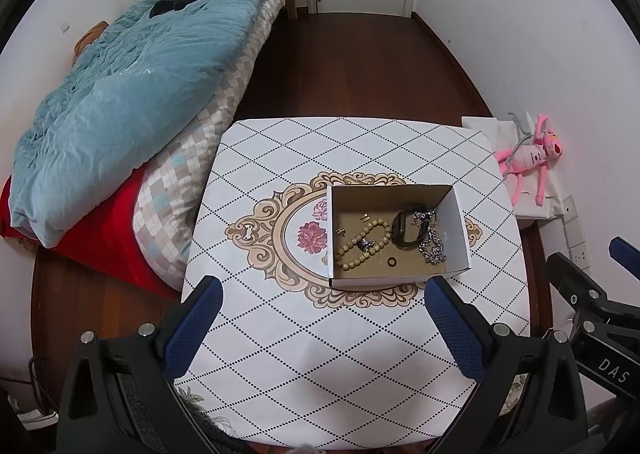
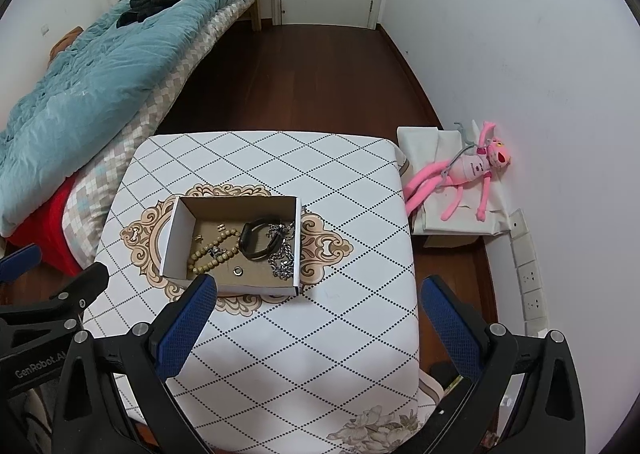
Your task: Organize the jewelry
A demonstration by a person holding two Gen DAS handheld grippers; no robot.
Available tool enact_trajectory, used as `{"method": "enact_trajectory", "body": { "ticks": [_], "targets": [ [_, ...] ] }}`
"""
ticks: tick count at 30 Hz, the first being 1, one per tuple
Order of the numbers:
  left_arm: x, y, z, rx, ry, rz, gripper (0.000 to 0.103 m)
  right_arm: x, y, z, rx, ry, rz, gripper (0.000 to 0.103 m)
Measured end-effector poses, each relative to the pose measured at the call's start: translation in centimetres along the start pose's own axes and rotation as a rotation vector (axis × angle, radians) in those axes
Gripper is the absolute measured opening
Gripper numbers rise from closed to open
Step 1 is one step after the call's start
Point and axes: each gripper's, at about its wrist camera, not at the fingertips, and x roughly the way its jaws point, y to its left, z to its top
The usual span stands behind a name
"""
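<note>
Cardboard box (image 1: 458,232) near the middle of the table (image 1: 280,334), toward its far edge, holding a beaded bracelet (image 1: 362,244), black band (image 1: 408,230), silver chain (image 1: 432,246) and small ring (image 1: 391,262); left gripper (image 1: 322,328) and right gripper (image 2: 316,328) above the near edge, fingers spread wide, empty

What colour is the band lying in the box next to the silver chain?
Black. The band shows best in the right wrist view, inside the box.
</note>
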Motion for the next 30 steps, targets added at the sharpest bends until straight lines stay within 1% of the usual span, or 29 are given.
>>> {"method": "enact_trajectory", "body": {
  "ticks": [15, 30],
  "targets": [
    [-0.34, -0.19, -0.08, 0.004, -0.004, 0.001, 0.103, 0.17, -0.07, -0.24, 0.006, 0.011, 0.012, 0.103],
    [-0.30, -0.49, -0.01, 0.001, 0.003, -0.006, 0.103, 0.57, -0.37, -0.36, 0.010, 0.021, 0.005, 0.103]
  ]
}}
